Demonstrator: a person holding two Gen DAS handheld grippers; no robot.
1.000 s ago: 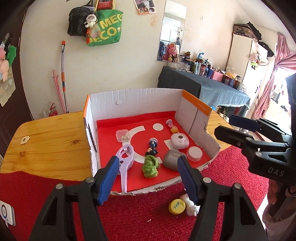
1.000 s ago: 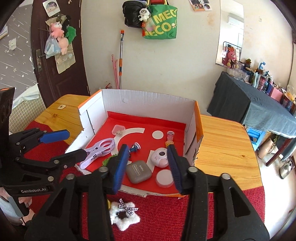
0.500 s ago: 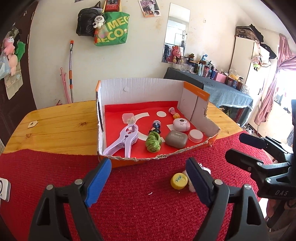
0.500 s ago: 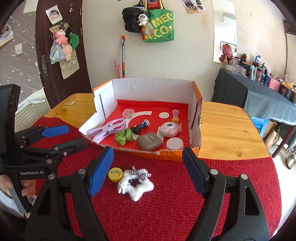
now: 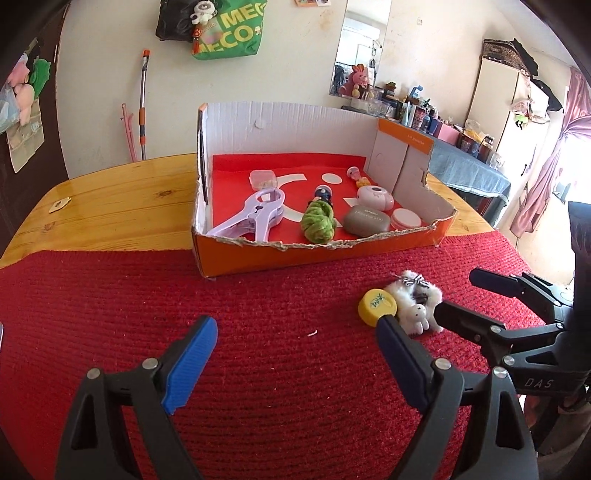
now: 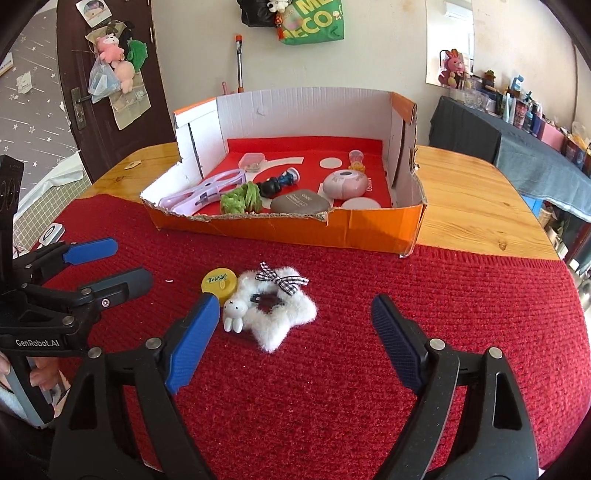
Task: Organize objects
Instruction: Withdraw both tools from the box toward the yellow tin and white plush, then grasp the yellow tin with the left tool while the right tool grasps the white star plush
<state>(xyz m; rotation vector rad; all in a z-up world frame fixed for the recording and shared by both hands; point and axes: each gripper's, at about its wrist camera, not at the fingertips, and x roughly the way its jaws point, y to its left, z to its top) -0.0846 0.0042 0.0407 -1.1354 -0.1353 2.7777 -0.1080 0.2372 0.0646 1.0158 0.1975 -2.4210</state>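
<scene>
Nearest, two black hand-held grippers with blue pads hang over a red knitted mat point(image 6: 332, 387). The left gripper point(image 5: 295, 354) has its jaws opening, nothing between them, only bare mat beneath. The right gripper point(image 6: 291, 328) also has its jaws opening and grips nothing; its left pad sits just beside a white fluffy star hair clip point(image 6: 277, 314).

That star clip, with a checked bow and a small white rabbit figure, lies on the mat at about twelve o'clock from the right gripper. A yellow bottle cap point(image 6: 218, 281) touches its edge at ten o'clock.

Further off, at twelve o'clock, an orange cardboard box point(image 6: 295, 230) with a torn, low front wall stands where the mat meets a wooden table point(image 6: 472, 192). On its red floor lie a lilac plastic clamp point(image 5: 255, 218), a green scrunchie point(image 5: 317, 223), a grey oval case point(image 5: 366, 220), a pink round case point(image 5: 375, 194), a pale pink disc point(image 5: 405, 218), a dark little figurine point(image 5: 323, 194) and a small clear box point(image 5: 263, 178).

On the far wall, at twelve o'clock, hangs a green tote bag point(image 5: 231, 33).
</scene>
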